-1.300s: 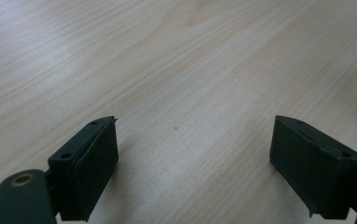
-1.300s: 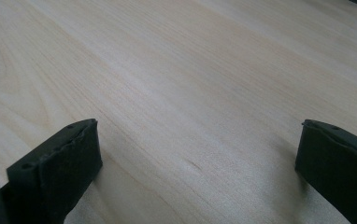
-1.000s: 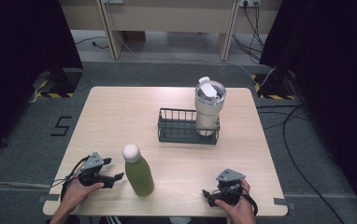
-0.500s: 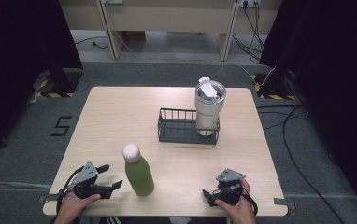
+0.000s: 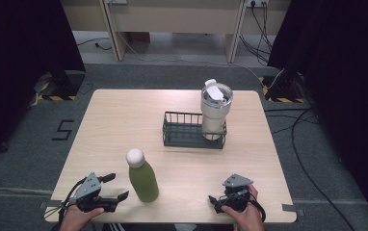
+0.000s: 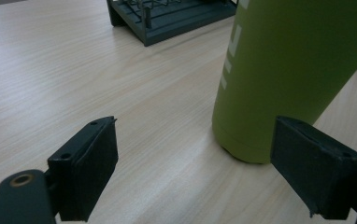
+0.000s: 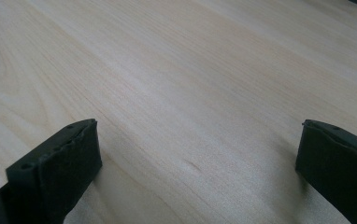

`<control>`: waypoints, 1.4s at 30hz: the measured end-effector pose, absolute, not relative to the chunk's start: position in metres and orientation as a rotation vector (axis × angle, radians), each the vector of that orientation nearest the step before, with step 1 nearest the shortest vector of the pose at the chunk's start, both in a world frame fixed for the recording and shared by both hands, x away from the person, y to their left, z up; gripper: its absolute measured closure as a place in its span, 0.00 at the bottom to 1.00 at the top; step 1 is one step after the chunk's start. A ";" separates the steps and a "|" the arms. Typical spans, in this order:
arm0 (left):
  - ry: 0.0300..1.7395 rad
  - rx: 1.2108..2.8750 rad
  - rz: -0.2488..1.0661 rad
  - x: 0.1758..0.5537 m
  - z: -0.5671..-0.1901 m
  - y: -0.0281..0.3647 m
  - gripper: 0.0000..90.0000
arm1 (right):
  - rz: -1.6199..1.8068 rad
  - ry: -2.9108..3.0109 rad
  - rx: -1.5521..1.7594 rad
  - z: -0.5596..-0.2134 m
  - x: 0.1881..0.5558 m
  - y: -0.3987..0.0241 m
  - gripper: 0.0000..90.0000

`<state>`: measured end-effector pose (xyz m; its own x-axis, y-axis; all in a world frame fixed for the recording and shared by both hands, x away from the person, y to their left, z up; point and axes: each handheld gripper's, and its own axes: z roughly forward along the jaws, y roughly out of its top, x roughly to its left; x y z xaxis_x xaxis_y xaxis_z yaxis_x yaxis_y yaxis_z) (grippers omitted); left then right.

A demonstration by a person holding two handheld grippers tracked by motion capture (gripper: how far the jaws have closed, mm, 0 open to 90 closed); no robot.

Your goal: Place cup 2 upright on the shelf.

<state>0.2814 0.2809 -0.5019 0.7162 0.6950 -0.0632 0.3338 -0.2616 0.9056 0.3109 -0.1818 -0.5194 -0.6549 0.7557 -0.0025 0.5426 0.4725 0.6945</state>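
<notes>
A green bottle [image 5: 143,181] with a white cap stands upright on the near left part of the wooden table [image 5: 124,120]. My left gripper [image 5: 117,186] lies just left of it near the front edge, jaws open and pointing right, not touching it. In the left gripper view the bottle [image 6: 289,70] rises past the right pad, and bare table lies between the open jaws of the left gripper [image 6: 195,140]. My right gripper [image 5: 214,203] rests at the near right, open, pointing left. Bare wood alone lies between the jaws of the right gripper [image 7: 197,140].
A dark wire basket [image 5: 184,131] sits mid-table, with a white lidded tumbler [image 5: 215,110] standing in its right end. The basket's corner [image 6: 167,18] appears beyond the bottle. Cables trail on the floor at the right.
My left gripper has drawn back from the bottle toward the table's front edge and a little left. The bottle and the right gripper have stayed put.
</notes>
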 end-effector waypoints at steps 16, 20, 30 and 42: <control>0.698 1.838 0.396 0.271 -0.499 0.270 0.16 | 0.974 2.417 1.100 -0.519 0.311 -0.182 0.01; 0.684 1.809 0.394 0.269 -0.497 0.268 0.16 | 0.974 2.416 1.100 -0.519 0.311 -0.182 0.01; 0.654 1.768 0.393 0.269 -0.496 0.256 0.16 | 0.973 2.415 1.098 -0.519 0.312 -0.182 0.01; 0.617 1.771 0.408 0.278 -0.495 0.241 0.16 | 0.975 2.413 1.102 -0.519 0.313 -0.182 0.01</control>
<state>0.2776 0.2410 -0.4954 0.8008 0.5977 -0.0394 0.1983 -0.2025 0.9590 0.3130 -0.1821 -0.5193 -0.6539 0.7566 -0.0028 0.5424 0.4713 0.6955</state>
